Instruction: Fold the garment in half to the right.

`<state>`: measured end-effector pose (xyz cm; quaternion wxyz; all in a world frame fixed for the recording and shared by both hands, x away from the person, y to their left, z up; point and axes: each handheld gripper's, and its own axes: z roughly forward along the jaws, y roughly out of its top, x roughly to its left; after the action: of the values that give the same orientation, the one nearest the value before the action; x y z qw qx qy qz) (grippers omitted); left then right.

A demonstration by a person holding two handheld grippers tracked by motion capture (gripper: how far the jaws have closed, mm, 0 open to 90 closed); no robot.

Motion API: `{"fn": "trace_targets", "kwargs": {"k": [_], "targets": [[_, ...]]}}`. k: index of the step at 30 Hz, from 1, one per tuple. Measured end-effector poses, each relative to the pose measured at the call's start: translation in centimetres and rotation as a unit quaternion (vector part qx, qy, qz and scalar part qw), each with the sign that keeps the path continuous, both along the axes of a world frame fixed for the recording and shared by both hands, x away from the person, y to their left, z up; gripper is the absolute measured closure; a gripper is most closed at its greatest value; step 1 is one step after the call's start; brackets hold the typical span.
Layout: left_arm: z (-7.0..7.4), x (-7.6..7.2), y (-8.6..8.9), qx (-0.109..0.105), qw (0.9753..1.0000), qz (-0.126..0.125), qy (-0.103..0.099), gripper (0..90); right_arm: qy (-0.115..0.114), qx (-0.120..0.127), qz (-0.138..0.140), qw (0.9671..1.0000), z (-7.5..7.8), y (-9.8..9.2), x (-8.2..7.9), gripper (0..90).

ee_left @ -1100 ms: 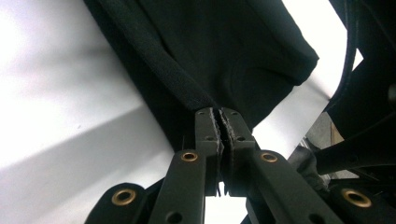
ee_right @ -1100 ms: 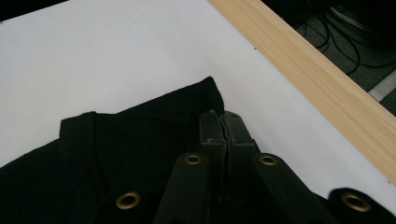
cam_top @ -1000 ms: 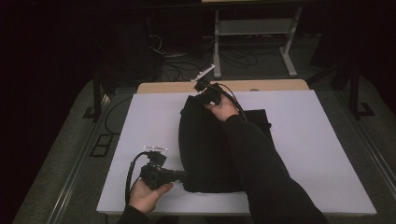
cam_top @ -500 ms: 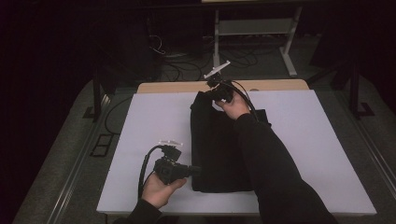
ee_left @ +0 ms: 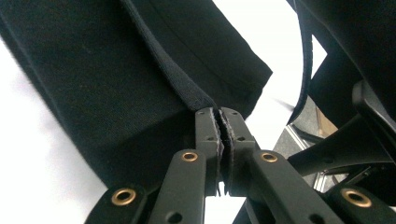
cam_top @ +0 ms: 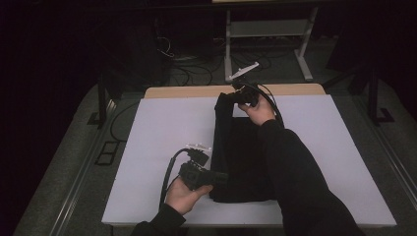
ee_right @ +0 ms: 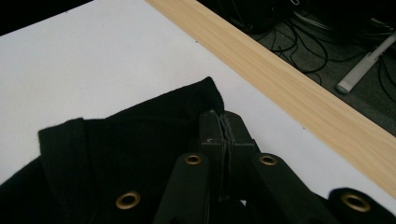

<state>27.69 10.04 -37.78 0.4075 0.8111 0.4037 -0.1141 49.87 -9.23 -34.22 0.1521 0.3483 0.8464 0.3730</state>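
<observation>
Black cloth, a folded garment, lies lengthwise on the white counter, running from the near edge toward the wooden strip at the far side. At its near left corner the left gripper has its 2 jaws pressed together on a hem of the fabric, seen close in the left gripper view. At the far end the right gripper pinches the garment's far corner, jaws clamped on the cloth, with that end bunched and raised slightly off the counter.
</observation>
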Motion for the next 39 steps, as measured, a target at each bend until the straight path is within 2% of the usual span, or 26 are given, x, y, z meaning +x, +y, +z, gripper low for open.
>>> {"fn": "trace_targets", "kwargs": {"k": [20, 22, 39], "targets": [[-0.3, 0.6, -4.9, -0.013, 0.9995, -0.027, 0.007, 85.3, -0.001, 0.041, -0.027, 0.9988, -0.6, -4.4, -0.5, 87.0], [-0.3, 0.7, -5.2, -0.005, 0.9991, -0.042, 0.005, 85.3, -0.002, 0.046, -0.028, 0.9985, -0.7, -4.9, -0.6, 87.0], [-1.3, 1.1, -8.6, -0.003, 0.998, -0.062, 0.016, 85.4, 0.007, 0.068, -0.052, 0.9963, -1.7, -8.5, -1.2, 87.0]]}}
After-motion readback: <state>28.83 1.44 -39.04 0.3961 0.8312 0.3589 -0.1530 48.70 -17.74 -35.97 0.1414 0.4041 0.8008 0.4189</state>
